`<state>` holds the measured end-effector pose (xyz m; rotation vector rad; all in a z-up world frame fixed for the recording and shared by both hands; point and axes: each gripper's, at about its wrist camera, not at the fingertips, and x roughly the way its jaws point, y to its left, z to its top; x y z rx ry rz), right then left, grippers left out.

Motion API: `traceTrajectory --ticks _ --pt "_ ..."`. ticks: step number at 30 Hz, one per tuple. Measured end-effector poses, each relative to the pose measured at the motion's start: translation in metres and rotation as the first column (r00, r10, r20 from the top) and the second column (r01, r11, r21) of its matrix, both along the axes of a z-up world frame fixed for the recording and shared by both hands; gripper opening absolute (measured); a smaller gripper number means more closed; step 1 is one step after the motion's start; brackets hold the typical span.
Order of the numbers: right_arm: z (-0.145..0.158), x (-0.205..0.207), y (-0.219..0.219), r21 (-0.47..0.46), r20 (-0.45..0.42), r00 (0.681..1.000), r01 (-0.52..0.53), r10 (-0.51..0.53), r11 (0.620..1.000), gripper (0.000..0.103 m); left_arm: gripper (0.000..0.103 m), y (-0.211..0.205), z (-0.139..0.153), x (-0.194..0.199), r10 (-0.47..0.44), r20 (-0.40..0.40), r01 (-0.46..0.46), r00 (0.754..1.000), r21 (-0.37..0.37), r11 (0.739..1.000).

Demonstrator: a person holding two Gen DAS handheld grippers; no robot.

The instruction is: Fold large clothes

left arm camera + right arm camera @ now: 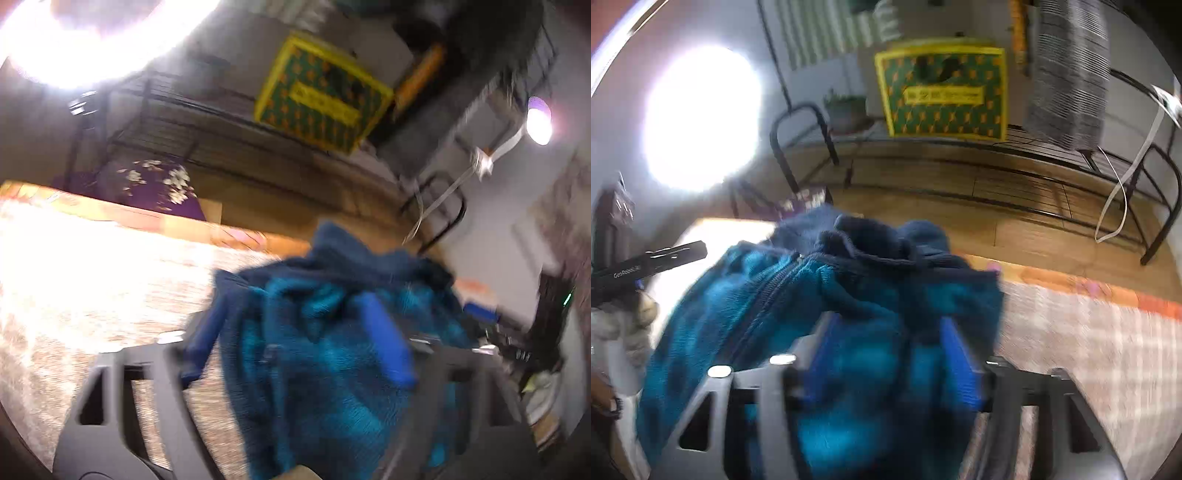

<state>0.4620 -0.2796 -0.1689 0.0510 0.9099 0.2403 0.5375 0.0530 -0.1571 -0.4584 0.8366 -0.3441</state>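
Teal and navy fleece, a bunched zip-up garment (827, 306), lies heaped on a pale woven cloth (1089, 332) that covers the work surface. Its dark zipper runs diagonally across the left side of the heap in the right wrist view, and a navy collar or cuff is crumpled at the top.

The right gripper (890, 354) stands over the heap with its blue fingers (960, 365) spread wide, fleece lying between them; the pads do not appear to press on it. The left gripper (295, 339) is likewise spread wide, its blue fingers (388, 343) either side of the same fleece (332, 332), one finger at the edge of the heap over the pale cloth. Both views are blurred.

At the left edge of the right wrist view, part of the other black gripper body shows, with a hand below it.

Beyond the surface is a wooden floor (1015, 221) and a black wire rack (1034, 192). A green and yellow patterned bag (942, 92) stands on the rack, with a grey striped textile (1067, 74) hanging beside it. A bright round lamp (701, 118) glares at the left.
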Motion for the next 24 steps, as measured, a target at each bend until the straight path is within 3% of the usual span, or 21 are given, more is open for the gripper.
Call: traceTrajectory --ticks 2,6,10,13,15,18,19,22,23,24 --pt "0.002 -0.012 -0.023 0.037 0.02 0.999 0.03 -0.03 0.999 0.098 0.086 0.025 -0.007 0.007 0.012 -0.064 -0.017 0.998 -0.076 0.997" --pt "-0.018 -0.012 -0.065 0.179 -0.061 0.995 0.085 -0.076 0.98 0.099 0.086 0.04 -0.033 0.023 -0.048 -0.172 0.009 0.984 -0.221 0.975" --pt "-0.046 -0.004 -0.083 0.306 -0.133 0.986 0.133 -0.096 0.943 0.098 0.086 0.016 -0.048 0.031 -0.126 -0.191 0.084 0.973 -0.212 0.974" --pt "-0.054 -0.001 -0.082 0.355 -0.109 0.99 0.118 -0.085 0.927 0.099 0.087 -0.007 -0.052 0.033 -0.176 -0.189 0.143 0.966 -0.178 0.974" --pt "-0.058 0.004 -0.078 0.4 -0.107 0.993 0.089 -0.05 0.912 0.094 0.088 -0.019 -0.047 0.033 -0.185 -0.172 0.167 0.967 -0.116 0.979" --pt "-0.062 0.012 -0.068 0.415 -0.096 0.995 0.061 -0.023 0.908 0.088 0.087 -0.026 -0.044 0.036 -0.167 -0.174 0.155 0.97 -0.082 0.984" --pt "-0.063 0.015 -0.064 0.412 -0.089 0.996 0.054 -0.019 0.909 0.085 0.083 -0.027 -0.044 0.037 -0.16 -0.171 0.15 0.972 -0.074 0.986" --pt "-0.068 0.02 -0.059 0.424 -0.1 0.995 0.063 -0.023 0.903 0.057 0.045 -0.034 -0.047 0.038 -0.135 -0.17 0.132 0.976 -0.027 0.991" --pt "-0.072 0.022 -0.056 0.432 -0.115 0.993 0.063 -0.014 0.9 0.036 0.032 -0.035 -0.047 0.037 -0.139 -0.164 0.136 0.977 -0.028 0.99" --pt "-0.073 0.023 -0.052 0.427 -0.121 0.993 0.06 -0.009 0.902 0.032 0.031 -0.037 -0.046 0.035 -0.14 -0.152 0.138 0.978 -0.022 0.99"
